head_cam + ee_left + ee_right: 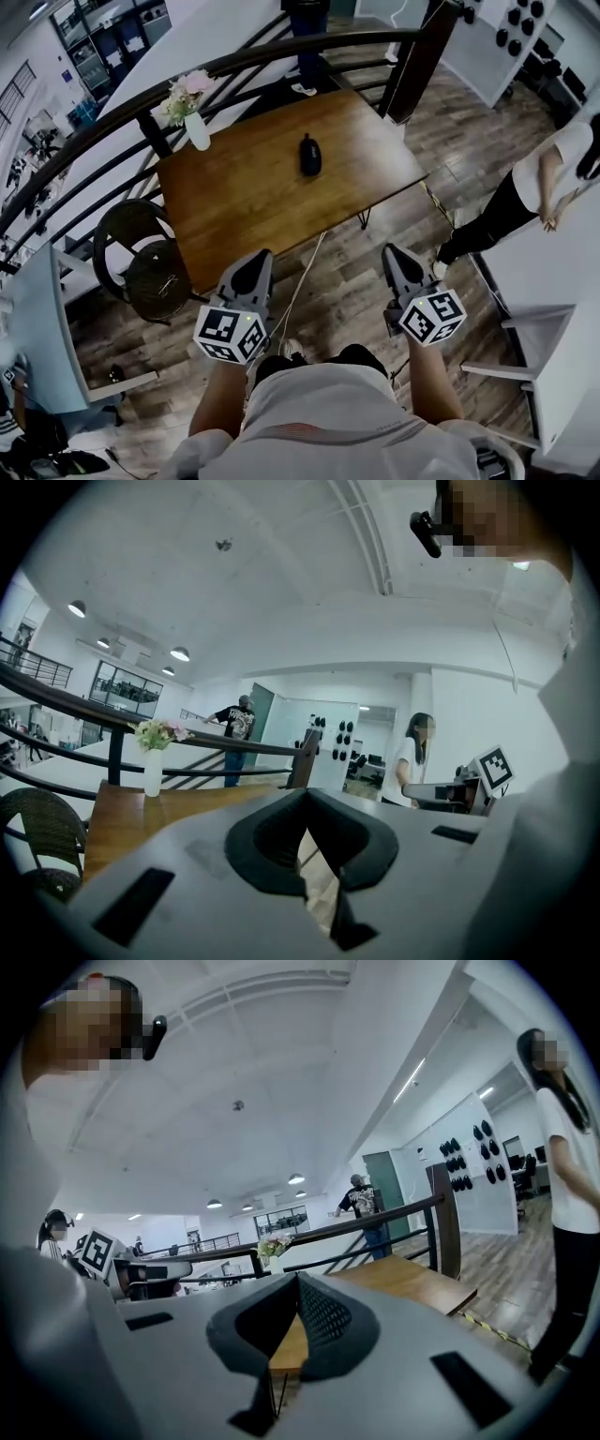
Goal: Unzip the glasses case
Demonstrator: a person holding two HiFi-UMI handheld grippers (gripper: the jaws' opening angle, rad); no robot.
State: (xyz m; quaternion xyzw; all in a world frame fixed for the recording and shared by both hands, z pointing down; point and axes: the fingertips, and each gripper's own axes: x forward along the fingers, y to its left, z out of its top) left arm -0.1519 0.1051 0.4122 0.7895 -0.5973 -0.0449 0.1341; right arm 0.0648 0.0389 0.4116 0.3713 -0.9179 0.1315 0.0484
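Glasses case (310,155): on the wooden table (234,202), toward its far edge, apparently still zipped. Left gripper (254,266) and right gripper (397,257): jaws together, empty, short of the table's near edge. 0 steps done; approach, grip and unzip remain.

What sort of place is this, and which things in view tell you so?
Probably an open-plan office or studio, on an upper level: a dark railing guards a drop beside the wooden table, glass-walled rooms line the far side, and a white desk stands nearby.
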